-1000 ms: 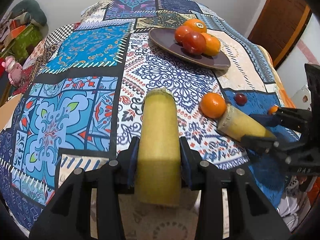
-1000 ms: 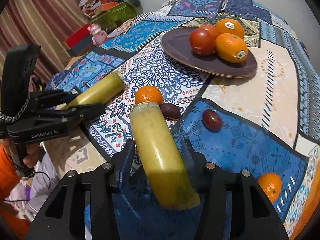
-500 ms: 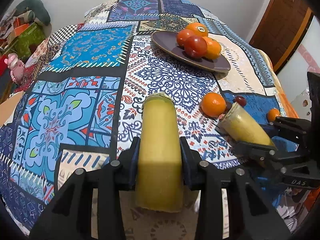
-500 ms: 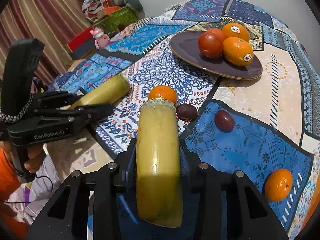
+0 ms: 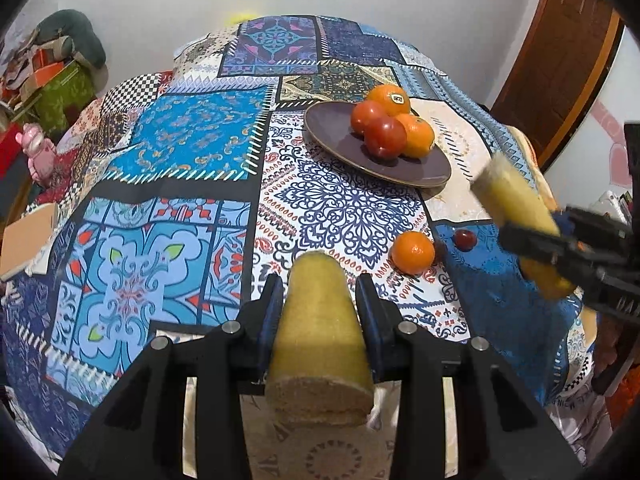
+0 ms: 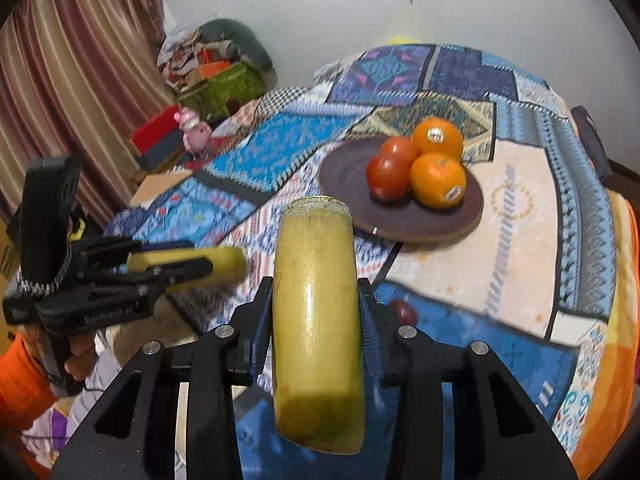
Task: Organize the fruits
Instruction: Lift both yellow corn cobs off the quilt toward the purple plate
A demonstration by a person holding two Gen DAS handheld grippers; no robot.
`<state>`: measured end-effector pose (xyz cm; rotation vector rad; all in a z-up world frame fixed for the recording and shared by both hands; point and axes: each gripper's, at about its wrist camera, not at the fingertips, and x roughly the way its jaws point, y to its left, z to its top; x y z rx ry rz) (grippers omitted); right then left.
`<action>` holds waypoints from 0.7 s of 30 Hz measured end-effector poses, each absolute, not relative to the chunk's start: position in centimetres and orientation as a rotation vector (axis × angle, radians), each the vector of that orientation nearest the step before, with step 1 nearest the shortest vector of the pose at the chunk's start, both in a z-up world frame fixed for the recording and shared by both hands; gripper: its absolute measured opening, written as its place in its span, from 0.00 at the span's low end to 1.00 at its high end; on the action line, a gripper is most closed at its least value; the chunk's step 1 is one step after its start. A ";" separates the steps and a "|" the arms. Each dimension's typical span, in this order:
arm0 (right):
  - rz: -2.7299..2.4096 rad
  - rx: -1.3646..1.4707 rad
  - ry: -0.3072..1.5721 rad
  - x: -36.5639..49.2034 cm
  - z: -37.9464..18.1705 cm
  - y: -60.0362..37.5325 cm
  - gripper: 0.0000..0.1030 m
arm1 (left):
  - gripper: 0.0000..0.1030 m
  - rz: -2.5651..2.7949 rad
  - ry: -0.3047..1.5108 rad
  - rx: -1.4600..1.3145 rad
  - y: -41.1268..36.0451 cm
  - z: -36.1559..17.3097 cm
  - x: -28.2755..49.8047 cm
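My left gripper [image 5: 318, 284] is shut on a yellow cut fruit piece [image 5: 320, 332], held lengthwise above the patterned tablecloth. My right gripper [image 6: 316, 284] is shut on a second yellow piece [image 6: 316, 304], which points toward the dark plate [image 6: 344, 172]. In the left wrist view the right gripper [image 5: 560, 240] and its piece [image 5: 508, 188] hang at the right, blurred. The plate [image 5: 332, 148] carries two oranges and two red fruits. A loose orange [image 5: 413, 252] and a small dark red fruit [image 5: 465, 239] lie on the cloth between the grippers.
The cloth-covered table [image 5: 192, 144] curves away on all sides. Boxes, a pink toy [image 6: 196, 132] and a curtain stand beyond its left edge. A wooden door [image 5: 560, 60] is at the far right. A person's hand in an orange sleeve [image 6: 20, 376] holds the left gripper.
The right gripper's jaws closed on its tilted piece, which straightened. Both grippers then rose with their pieces, and the loose fruits dropped lower in the right wrist view.
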<state>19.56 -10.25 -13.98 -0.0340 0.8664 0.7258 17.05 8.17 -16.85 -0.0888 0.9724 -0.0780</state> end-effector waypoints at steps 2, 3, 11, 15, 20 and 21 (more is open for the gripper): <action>0.721 -0.026 0.858 19.8 -13.8 -10.3 0.35 | 0.36 -0.086 0.994 -0.064 8.0 -17.1 17.3; 0.721 -0.024 0.856 19.8 -13.7 -10.4 0.35 | 0.36 -0.088 1.003 -0.057 8.0 -17.3 17.4; 0.715 -0.010 0.865 20.7 -14.1 -10.3 0.35 | 0.32 -0.094 1.061 -0.029 7.9 -18.6 18.0; 0.715 -0.004 0.864 21.1 -14.1 -10.0 0.35 | 0.36 -0.105 1.118 -0.063 8.2 -20.2 19.1; 0.706 -0.005 0.866 21.7 -14.1 -9.6 0.35 | 0.36 -0.091 1.105 -0.022 7.4 -20.9 19.6; 0.705 -0.006 0.866 21.8 -14.0 -9.5 0.35 | 0.36 -0.091 1.102 -0.032 7.5 -20.8 19.7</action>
